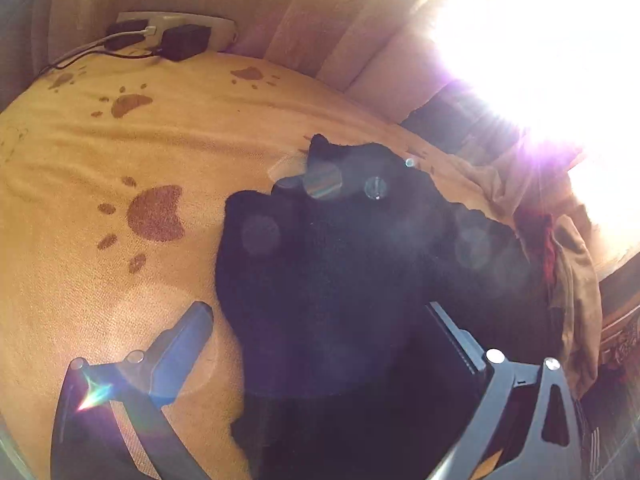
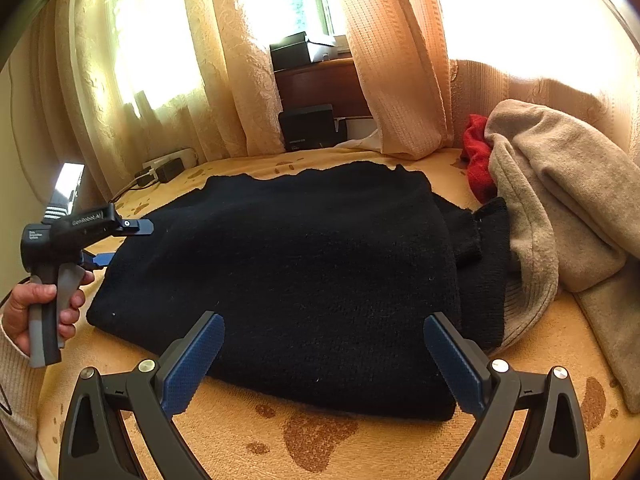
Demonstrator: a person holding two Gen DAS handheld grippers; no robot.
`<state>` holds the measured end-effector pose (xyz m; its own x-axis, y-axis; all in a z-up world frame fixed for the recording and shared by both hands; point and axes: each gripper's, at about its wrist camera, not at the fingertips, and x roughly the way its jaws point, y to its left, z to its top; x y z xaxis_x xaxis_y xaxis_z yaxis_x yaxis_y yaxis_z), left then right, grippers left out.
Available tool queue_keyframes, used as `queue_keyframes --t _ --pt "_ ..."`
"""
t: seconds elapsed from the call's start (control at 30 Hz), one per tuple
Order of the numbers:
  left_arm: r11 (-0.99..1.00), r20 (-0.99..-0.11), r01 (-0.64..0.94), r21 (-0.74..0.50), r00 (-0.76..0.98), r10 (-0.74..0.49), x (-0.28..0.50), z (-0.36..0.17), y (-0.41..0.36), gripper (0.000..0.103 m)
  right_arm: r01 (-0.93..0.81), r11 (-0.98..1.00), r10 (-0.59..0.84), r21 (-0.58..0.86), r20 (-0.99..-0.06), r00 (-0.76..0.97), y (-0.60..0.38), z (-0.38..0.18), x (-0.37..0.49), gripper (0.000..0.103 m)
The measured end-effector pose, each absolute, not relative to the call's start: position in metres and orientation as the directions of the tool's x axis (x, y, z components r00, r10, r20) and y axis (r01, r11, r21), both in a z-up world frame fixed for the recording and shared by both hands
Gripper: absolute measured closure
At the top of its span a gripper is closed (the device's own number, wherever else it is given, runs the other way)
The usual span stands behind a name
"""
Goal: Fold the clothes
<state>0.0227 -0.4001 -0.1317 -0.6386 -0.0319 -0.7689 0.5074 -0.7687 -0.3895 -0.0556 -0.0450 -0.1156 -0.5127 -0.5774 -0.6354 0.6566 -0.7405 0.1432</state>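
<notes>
Right wrist view shows your right gripper (image 2: 324, 360) with its jaws spread wide and holding nothing, its blue pads (image 2: 192, 364) poised just above the near edge of a black sweater (image 2: 288, 272). That sweater lies folded into a thick rectangle on a yellow blanket (image 2: 360, 452) printed with brown paw marks. Beside its right edge sits a heap of beige clothing (image 2: 560, 200) with something red (image 2: 478, 156) behind it. At the far left your hand (image 2: 44, 312) grips the handle of the left gripper (image 2: 128, 240), whose jaws stand apart at the sweater's left edge, empty. Left wrist view, washed out by window glare, shows the same sweater between those parted fingers (image 1: 188, 332), and a power strip (image 1: 176, 32) at the blanket's far edge.
</notes>
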Motion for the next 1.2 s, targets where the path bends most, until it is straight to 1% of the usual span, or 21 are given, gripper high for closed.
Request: queue_keyframes --t 0.1,0.2,0.23,0.27,0.3,0.37,0.4,0.47,0.5,0.53,0.63,0.7,0.73,0.83,0.9,0.93,0.97,1.0,1.03,1.1,1.2 --pt "-0.766 -0.741 0.476 -0.432 -0.671 0.0 0.022 -0.133 -0.402 0.0 0.653 -0.742 -0.578 0.151 -0.638 -0.509 -0.044 -0.116 -0.057 0.001" --pt "-0.742 -0.69 0.426 -0.518 -0.72 0.068 0.02 -0.132 -0.409 0.001 0.642 -0.747 -0.589 0.175 -0.623 -0.515 -0.039 -0.115 -0.059 0.001" --pt "-0.737 -0.678 0.415 -0.534 -0.731 0.08 0.021 -0.132 -0.412 0.006 0.629 -0.758 -0.584 0.174 -0.61 -0.536 -0.033 -0.112 -0.061 0.001" --pt "-0.733 -0.668 0.405 -0.547 -0.739 0.09 0.022 -0.131 -0.414 0.017 0.614 -0.77 -0.578 0.172 -0.596 -0.557 -0.028 -0.108 -0.063 0.001" --pt "-0.736 -0.68 0.415 -0.536 -0.728 0.084 0.022 -0.132 -0.417 0.024 0.6 -0.781 -0.572 0.171 -0.582 -0.579 -0.022 -0.105 -0.066 0.001" --pt "-0.739 -0.7 0.43 -0.519 -0.71 0.078 0.022 -0.132 -0.42 0.049 0.568 -0.793 -0.582 0.22 -0.548 -0.6 -0.002 -0.095 -0.077 0.001" --pt "-0.739 -0.708 0.435 -0.514 -0.702 0.078 0.022 -0.131 -0.422 0.053 0.552 -0.797 -0.587 0.245 -0.531 -0.611 0.009 -0.09 -0.082 0.001" --pt "-0.738 -0.711 0.433 -0.517 -0.697 0.09 0.024 -0.132 -0.425 0.063 0.558 -0.752 -0.654 0.352 -0.512 -0.558 0.026 -0.085 -0.099 0.001" --pt "-0.741 -0.713 0.432 -0.515 -0.695 0.09 0.024 -0.132 -0.426 0.065 0.558 -0.725 -0.686 0.405 -0.498 -0.53 0.035 -0.082 -0.108 0.001" --pt "-0.745 -0.713 0.427 -0.512 -0.696 0.091 0.025 -0.132 -0.425 0.065 0.551 -0.708 -0.705 0.441 -0.488 -0.515 0.043 -0.08 -0.116 0.001" --pt "-0.748 -0.71 0.427 -0.509 -0.699 0.084 0.024 -0.133 -0.425 0.065 0.546 -0.703 -0.71 0.456 -0.488 -0.507 0.049 -0.076 -0.138 0.001" --pt "-0.744 -0.706 0.423 -0.518 -0.703 0.092 0.027 -0.133 -0.425 0.065 0.55 -0.662 -0.748 0.509 -0.492 -0.445 0.045 -0.083 -0.153 0.001" --pt "-0.742 -0.703 0.42 -0.522 -0.704 0.097 0.028 -0.134 -0.426 0.062 0.552 -0.629 -0.776 0.547 -0.488 -0.4 0.043 -0.088 -0.161 0.001" --pt "-0.73 -0.691 0.405 -0.55 -0.712 0.126 0.029 -0.135 -0.43 0.059 0.522 -0.625 -0.778 0.58 -0.513 -0.362 0.034 -0.101 -0.183 0.001" --pt "-0.721 -0.677 0.386 -0.575 -0.719 0.155 0.03 -0.136 -0.433 0.055 0.493 -0.63 -0.775 0.601 -0.53 -0.343 0.03 -0.111 -0.197 0.001" --pt "-0.713 -0.663 0.369 -0.596 -0.727 0.178 0.029 -0.137 -0.434 0.048 0.473 -0.623 -0.781 0.624 -0.527 -0.334 0.031 -0.116 -0.2 0.001" --pt "-0.705 -0.649 0.352 -0.615 -0.734 0.199 0.029 -0.137 -0.435 0.037 0.456 -0.607 -0.794 0.651 -0.515 -0.323 0.032 -0.121 -0.204 0.001" --pt "-0.701 -0.639 0.341 -0.626 -0.739 0.211 0.027 -0.137 -0.435 0.031 0.456 -0.603 -0.797 0.654 -0.511 -0.321 0.03 -0.122 -0.205 0.001" --pt "-0.697 -0.63 0.33 -0.637 -0.744 0.223 0.026 -0.137 -0.435 0.02 0.458 -0.6 -0.8 0.656 -0.508 -0.32 0.029 -0.123 -0.207 0.001" --pt "-0.689 -0.612 0.309 -0.656 -0.752 0.245 0.023 -0.136 -0.434 0.018 0.489 -0.591 -0.806 0.642 -0.503 -0.313 0.021 -0.121 -0.204 0.001" --pt "-0.716 -0.621 0.299 -0.631 -0.747 0.236 0.021 -0.134 -0.43 0.015 0.54 -0.594 -0.798 0.596 -0.523 -0.301 0.005 -0.117 -0.2 0.001"
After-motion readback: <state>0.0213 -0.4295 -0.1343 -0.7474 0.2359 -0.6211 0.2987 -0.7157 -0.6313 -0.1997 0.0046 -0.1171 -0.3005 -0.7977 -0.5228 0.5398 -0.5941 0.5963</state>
